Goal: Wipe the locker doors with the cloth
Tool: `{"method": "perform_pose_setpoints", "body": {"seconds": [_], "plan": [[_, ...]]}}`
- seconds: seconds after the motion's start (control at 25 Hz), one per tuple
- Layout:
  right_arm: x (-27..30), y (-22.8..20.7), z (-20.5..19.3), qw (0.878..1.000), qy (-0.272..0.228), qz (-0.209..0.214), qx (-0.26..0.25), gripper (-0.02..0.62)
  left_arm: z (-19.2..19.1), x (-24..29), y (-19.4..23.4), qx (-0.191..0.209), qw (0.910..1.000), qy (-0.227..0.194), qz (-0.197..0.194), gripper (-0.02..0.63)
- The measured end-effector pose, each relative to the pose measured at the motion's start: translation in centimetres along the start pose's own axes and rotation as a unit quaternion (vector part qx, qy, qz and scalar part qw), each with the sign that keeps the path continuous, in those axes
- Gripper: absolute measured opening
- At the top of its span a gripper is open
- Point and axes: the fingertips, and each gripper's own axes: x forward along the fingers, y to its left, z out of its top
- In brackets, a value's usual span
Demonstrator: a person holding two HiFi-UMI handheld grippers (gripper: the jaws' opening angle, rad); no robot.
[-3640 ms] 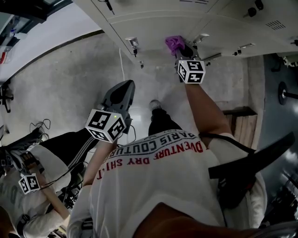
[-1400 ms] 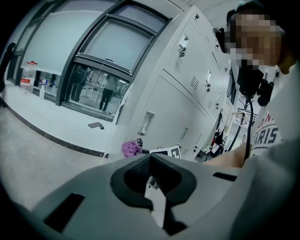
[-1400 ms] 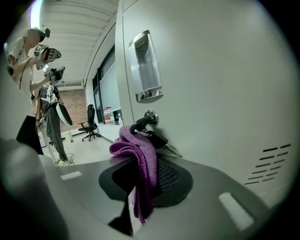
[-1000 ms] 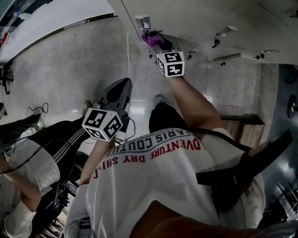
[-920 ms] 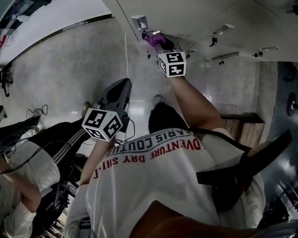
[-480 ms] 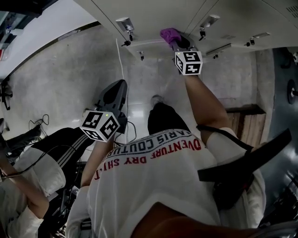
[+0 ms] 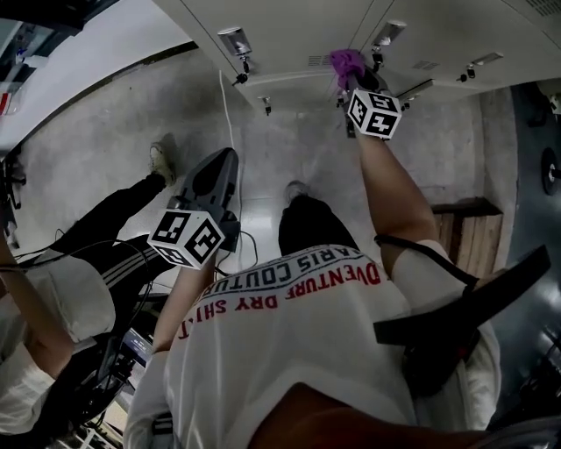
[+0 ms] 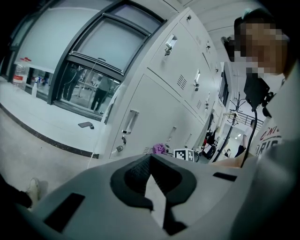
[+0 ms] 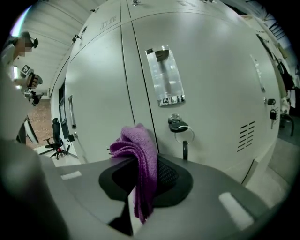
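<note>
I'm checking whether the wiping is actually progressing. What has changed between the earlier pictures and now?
The right gripper, jaws shut on the purple cloth, swept left along the locker doors to one handle, then back right toward the next handle. At left, a bystander's leg has stretched out. Nothing was taken up or released. The left gripper stayed low, jaws together and empty.

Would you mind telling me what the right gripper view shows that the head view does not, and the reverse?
Only the right gripper view shows the key ring hanging from a lock and an office chair far left. Only the head view shows the left gripper held low over the floor, the wearer's white shirt and a second person at the left. Both show the purple cloth shut in the right gripper, close to the pale locker doors.
</note>
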Motion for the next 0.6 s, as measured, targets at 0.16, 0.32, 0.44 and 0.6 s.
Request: {"method": "perform_pose_setpoints", "body": {"seconds": [0.16, 0.32, 0.44, 0.6], "plan": [[-4.1, 2.8, 0.9, 0.999, -0.005, 0.027, 0.033, 0.051, -0.1, -2.0, -2.2, -0.002, 0.9999, -0.015, -0.008, -0.002], [-14.9, 8.1, 4.8, 0.996, -0.020, 0.091, 0.011, 0.051, 0.5, -6.9, -8.3, 0.029, 0.9984, -0.031, -0.037, -0.002], [-27.0, 13.1, 8.0, 0.989, -0.021, 0.145, -0.018, 0.051, 0.6, -12.9, -14.6, 0.055, 0.9957, -0.033, -0.067, -0.002], [-44.4, 18.2, 11.3, 0.982, 0.000, 0.187, -0.024, 0.051, 0.7, -22.1, -24.9, 0.061, 0.9896, -0.031, -0.127, -0.002]]}}
